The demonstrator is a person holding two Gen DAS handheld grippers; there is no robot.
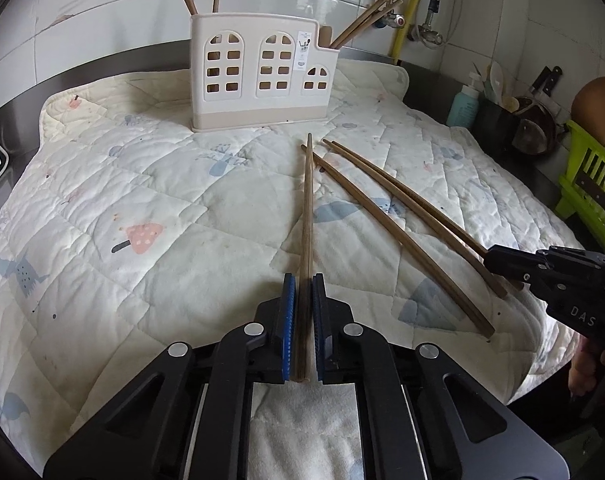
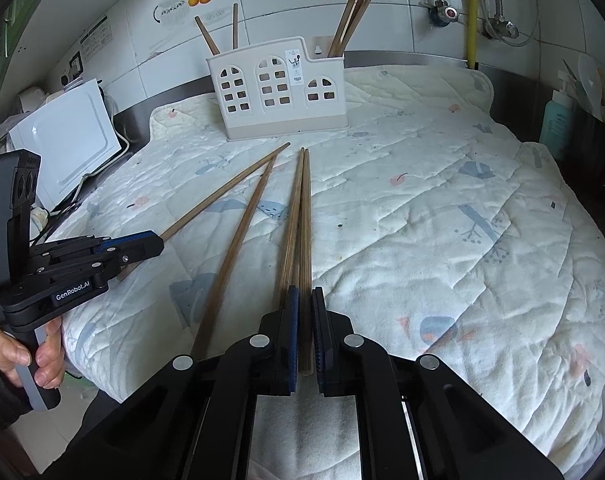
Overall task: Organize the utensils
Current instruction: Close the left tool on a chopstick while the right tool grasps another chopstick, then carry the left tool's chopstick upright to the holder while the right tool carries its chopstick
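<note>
My left gripper [image 1: 303, 280] is shut on the near end of one brown chopstick [image 1: 308, 208], which points at the cream utensil holder [image 1: 262, 80]. It shows from the side in the right wrist view, left gripper [image 2: 160, 244] with its chopstick [image 2: 226, 190]. My right gripper [image 2: 305, 290] is shut on a chopstick [image 2: 305, 216]; a second chopstick [image 2: 291, 220] lies tight beside it and passes under the left finger. One loose chopstick [image 2: 238, 248] lies between the two grippers. The holder [image 2: 278, 92] has several chopsticks standing in its left and right compartments.
A quilted printed cloth [image 1: 142, 200] covers the counter. A white appliance [image 2: 70, 140] stands at the left edge. At the right are a teal bottle [image 1: 464, 106], dark pots and a green rack [image 1: 586, 176]. A person's hand [image 2: 42, 356] holds the left gripper's handle.
</note>
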